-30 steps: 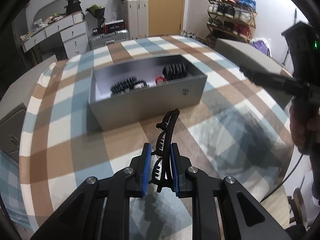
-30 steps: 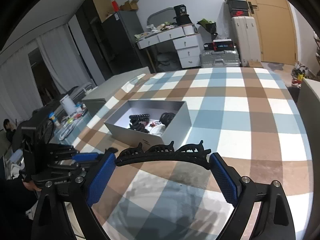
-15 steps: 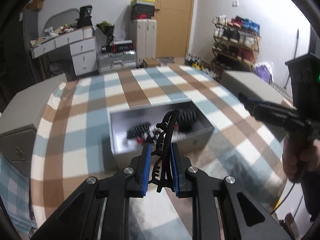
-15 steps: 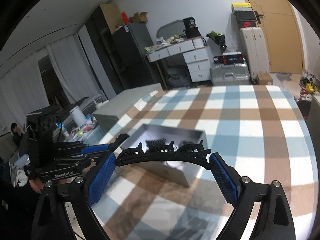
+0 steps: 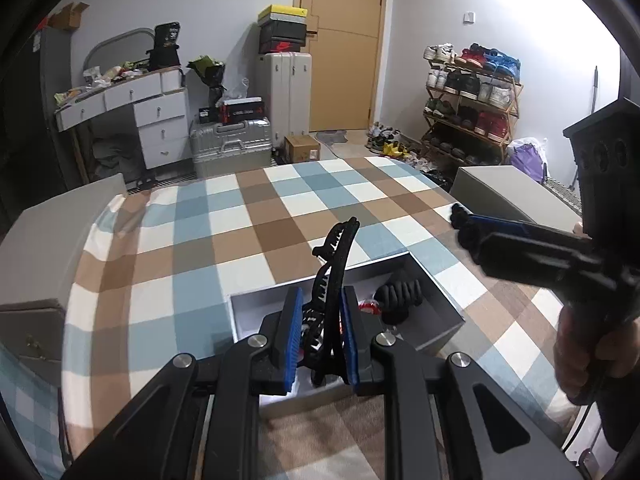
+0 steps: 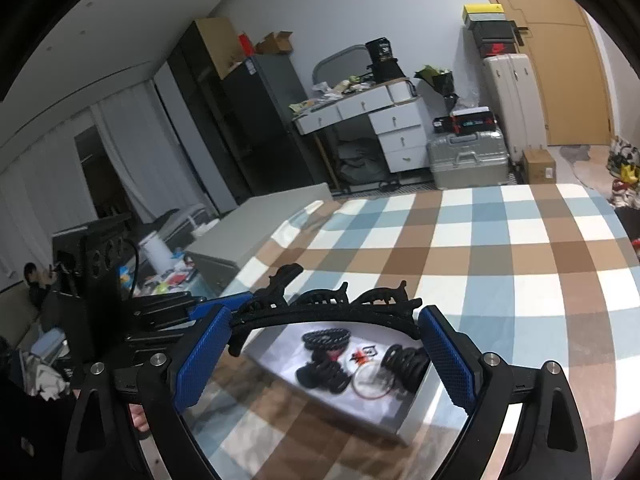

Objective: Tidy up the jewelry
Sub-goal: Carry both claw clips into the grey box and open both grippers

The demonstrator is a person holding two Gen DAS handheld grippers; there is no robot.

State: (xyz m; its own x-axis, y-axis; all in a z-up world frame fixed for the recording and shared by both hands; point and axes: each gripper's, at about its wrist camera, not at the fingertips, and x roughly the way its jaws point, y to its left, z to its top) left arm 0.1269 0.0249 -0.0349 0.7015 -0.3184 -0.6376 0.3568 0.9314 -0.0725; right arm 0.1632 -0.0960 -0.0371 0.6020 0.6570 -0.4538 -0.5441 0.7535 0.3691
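Note:
Two long black toothed hair clips are held above the checked tablecloth. My left gripper is shut on one hair clip, which sticks out forward over the open grey box. My right gripper grips the other hair clip lengthwise, one end against each blue pad, just above the grey box. In the box lie black bead bracelets, a red charm and a thin ring. The right gripper shows side-on in the left wrist view, and the left gripper's fingers in the right wrist view.
A flat grey box sits at the table's left edge and another at the right edge. A person's hand holds the right gripper's handle. Beyond the table are suitcases, a white desk and a shoe rack.
Both grippers have risen and moved forward with their clips. The grey box, earlier ahead of them on the table, now lies directly under the fingers in both views.

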